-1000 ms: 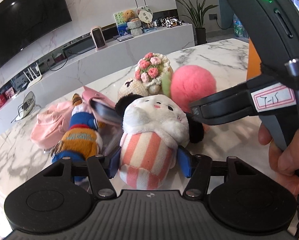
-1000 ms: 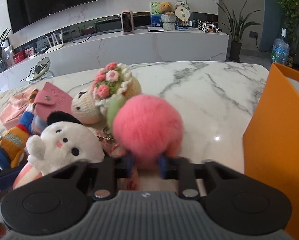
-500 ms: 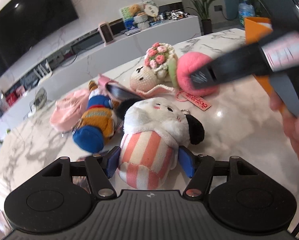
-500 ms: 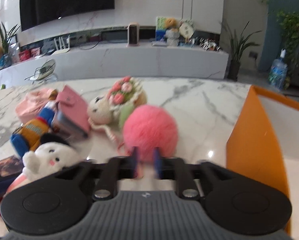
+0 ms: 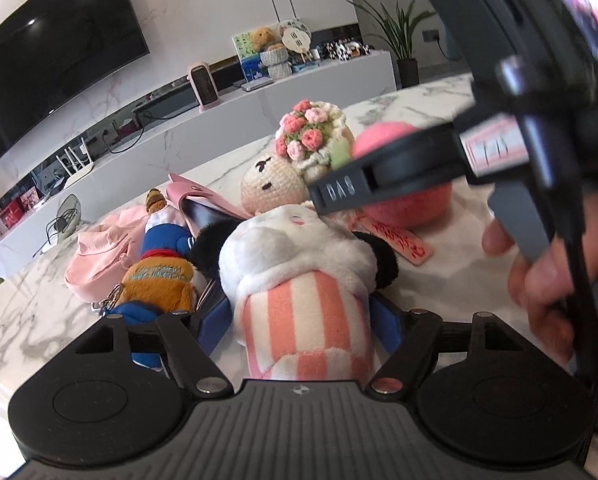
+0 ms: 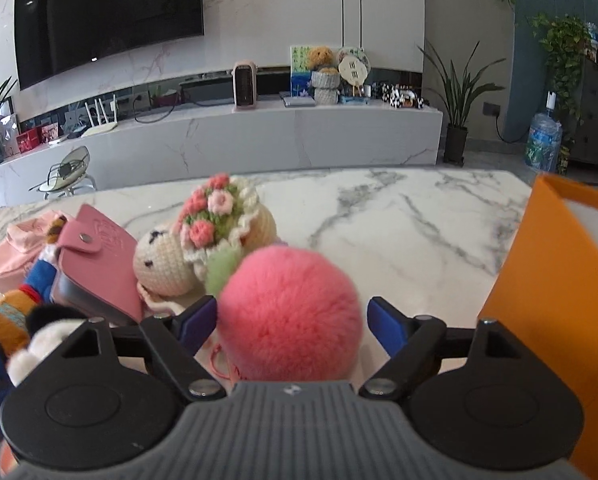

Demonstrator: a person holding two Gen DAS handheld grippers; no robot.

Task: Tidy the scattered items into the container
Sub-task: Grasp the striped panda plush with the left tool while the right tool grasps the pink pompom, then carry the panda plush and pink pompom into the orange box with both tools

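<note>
My left gripper [image 5: 301, 316] is shut on a white plush doll in a pink-striped dress [image 5: 303, 280], its blue pads pressed into the dress. My right gripper [image 6: 293, 320] is open, its blue pads standing wide on either side of a pink pompom [image 6: 291, 312]; the pompom [image 5: 407, 204] sits on the table with a red tag beside it. The right gripper's body [image 5: 439, 164] crosses above the doll in the left wrist view. The orange container [image 6: 555, 312] stands at the right.
On the marble table [image 6: 399, 216] lie a crocheted flower doll [image 6: 203, 240], a pink card wallet [image 6: 95, 264], a blue-and-orange plush figure [image 5: 159, 276] and a pink pouch [image 5: 99, 256]. A white TV cabinet stands behind the table.
My right gripper opened from a tight grip on the pompom and now stands wide around it. My left gripper kept hold of the striped doll while its view shifted.
</note>
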